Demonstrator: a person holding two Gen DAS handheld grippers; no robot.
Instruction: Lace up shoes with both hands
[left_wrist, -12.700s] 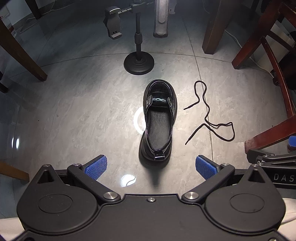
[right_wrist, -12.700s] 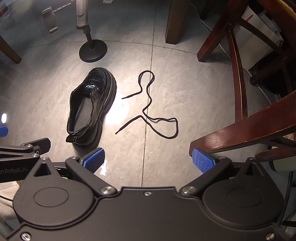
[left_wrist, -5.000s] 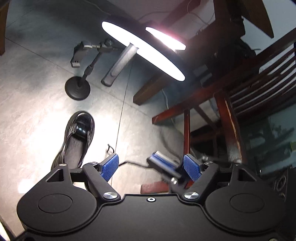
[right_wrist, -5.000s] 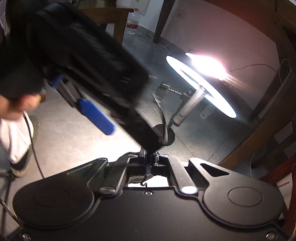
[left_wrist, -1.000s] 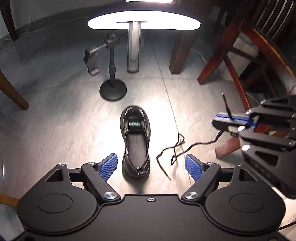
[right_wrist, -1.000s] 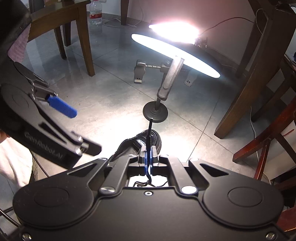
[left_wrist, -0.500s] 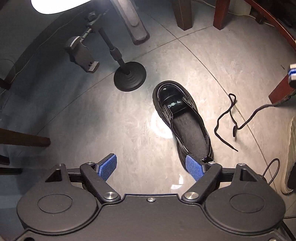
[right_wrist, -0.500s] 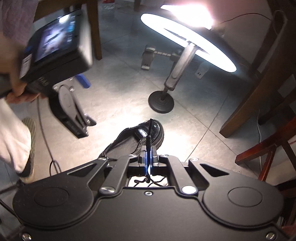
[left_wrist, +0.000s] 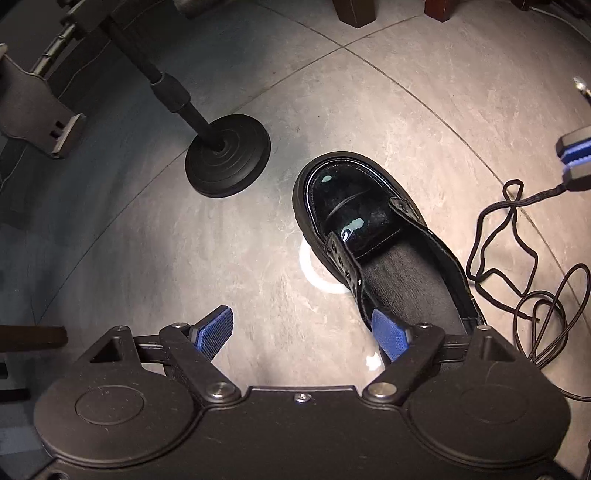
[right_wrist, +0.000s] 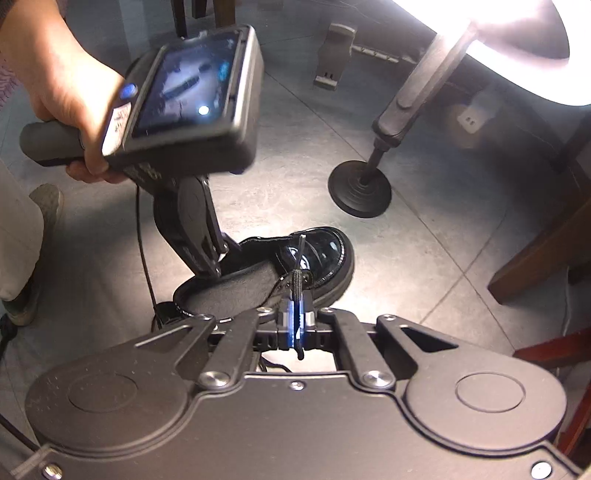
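Shoe: the black shiny shoe (left_wrist: 373, 236) sat on the gray floor (left_wrist: 147, 258), toe pointing toward the round lamp stand base (left_wrist: 227, 160). Its holes showed no lace through them.
Lace: the black lace (left_wrist: 513, 240) lay in loose loops on the floor just right of the shoe. One end ran up into the right claw.
Right claw: the right claw (right_wrist: 295, 325) was squeezed tight on the lace tip, which stuck up like a little stick, right over the front of the shoe.
Left claw: the left claw (left_wrist: 303, 332) was spread wide and held nothing. Its right blue pad (left_wrist: 388, 338) hung over the heel side of the shoe.
What changed: a second before, the left claw was farther back and the shoe looked small. It had dropped in close. The right claw had kept its hold on the tip and come nearer to the shoe.
What it means: I think the left claw was getting ready to steady the shoe so the tip could go into a hole.
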